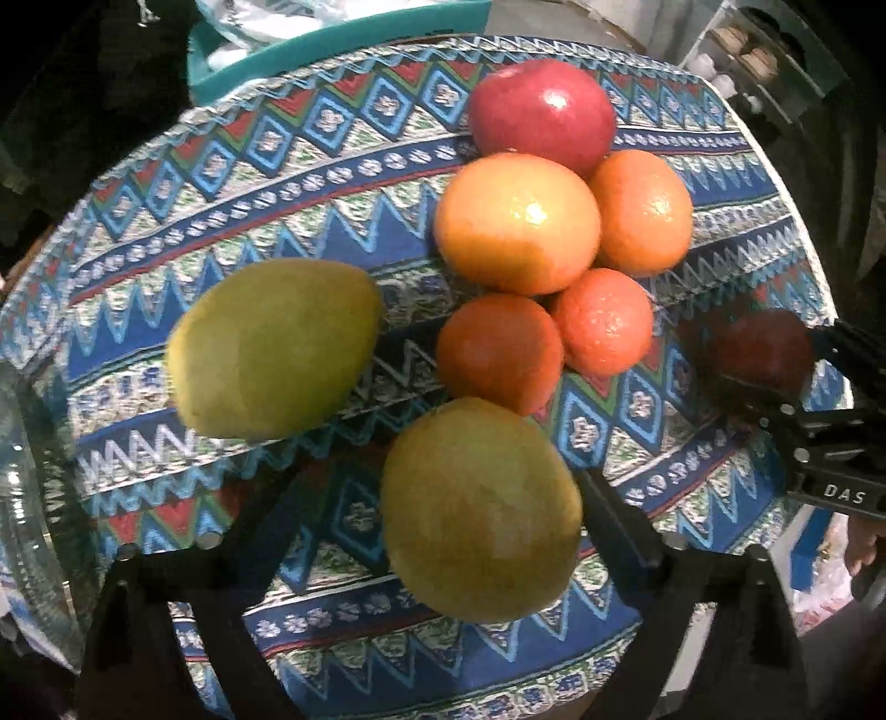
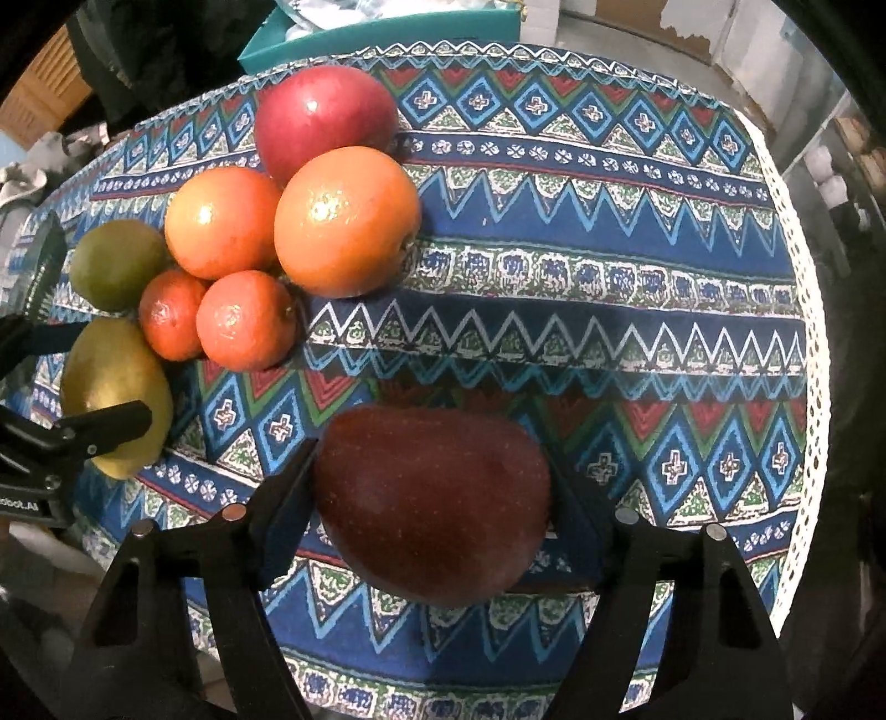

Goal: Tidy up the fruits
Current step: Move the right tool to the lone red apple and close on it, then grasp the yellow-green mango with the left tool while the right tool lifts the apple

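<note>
Dark red apple [image 2: 432, 498] sits between the right gripper [image 2: 437, 487] fingers, both fingers against its sides, clamped. Left gripper [image 1: 476, 515] brackets a yellow-green mango [image 1: 479, 509]; left finger looks clear of it, right one is close, so can't tell whether it's actually gripped. Second mango [image 1: 271, 346] lies just beside. Cluster behind, touching each other: red apple [image 1: 542, 113], two oranges [image 1: 518, 221] [image 1: 642, 213], two tangerines [image 1: 498, 351] [image 1: 603, 321]. All loose on the patterned tablecloth [image 2: 609, 232]. Teal bin [image 2: 382, 27] at the far edge, contents unclear.
</note>
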Motion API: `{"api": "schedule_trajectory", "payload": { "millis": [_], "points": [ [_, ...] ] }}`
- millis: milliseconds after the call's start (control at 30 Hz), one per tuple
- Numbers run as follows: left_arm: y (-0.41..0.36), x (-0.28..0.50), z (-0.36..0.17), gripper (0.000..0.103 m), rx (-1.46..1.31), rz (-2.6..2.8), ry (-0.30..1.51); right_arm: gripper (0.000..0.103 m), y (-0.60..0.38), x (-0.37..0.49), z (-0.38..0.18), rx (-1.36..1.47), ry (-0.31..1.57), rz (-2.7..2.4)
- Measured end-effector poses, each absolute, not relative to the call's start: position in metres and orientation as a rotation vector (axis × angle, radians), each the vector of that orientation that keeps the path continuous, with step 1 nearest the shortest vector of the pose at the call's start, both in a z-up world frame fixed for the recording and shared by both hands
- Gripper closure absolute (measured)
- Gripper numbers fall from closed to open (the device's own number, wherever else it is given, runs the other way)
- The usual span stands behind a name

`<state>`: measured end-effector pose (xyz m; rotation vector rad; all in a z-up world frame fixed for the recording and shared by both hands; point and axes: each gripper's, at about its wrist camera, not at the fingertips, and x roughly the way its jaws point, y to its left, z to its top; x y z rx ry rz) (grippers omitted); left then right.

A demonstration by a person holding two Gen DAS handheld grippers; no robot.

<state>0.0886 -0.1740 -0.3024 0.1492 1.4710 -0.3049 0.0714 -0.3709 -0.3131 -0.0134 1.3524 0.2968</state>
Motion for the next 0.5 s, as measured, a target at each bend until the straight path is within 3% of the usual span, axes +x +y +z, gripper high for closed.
{"api": "schedule_trajectory", "payload": {
  "millis": [167,500],
  "points": [
    [-0.180,0.083,-0.318,0.034,0.094,-0.368,1.516,0.026,-0.370,0.072,-0.313,-0.005,1.344,0.291],
    [-0.182,0.061,-0.309,0.035,0.150,-0.373,1.458,0.026,-0.370,0.063,-0.300,-0.003,1.287,0.321]
  ]
}}
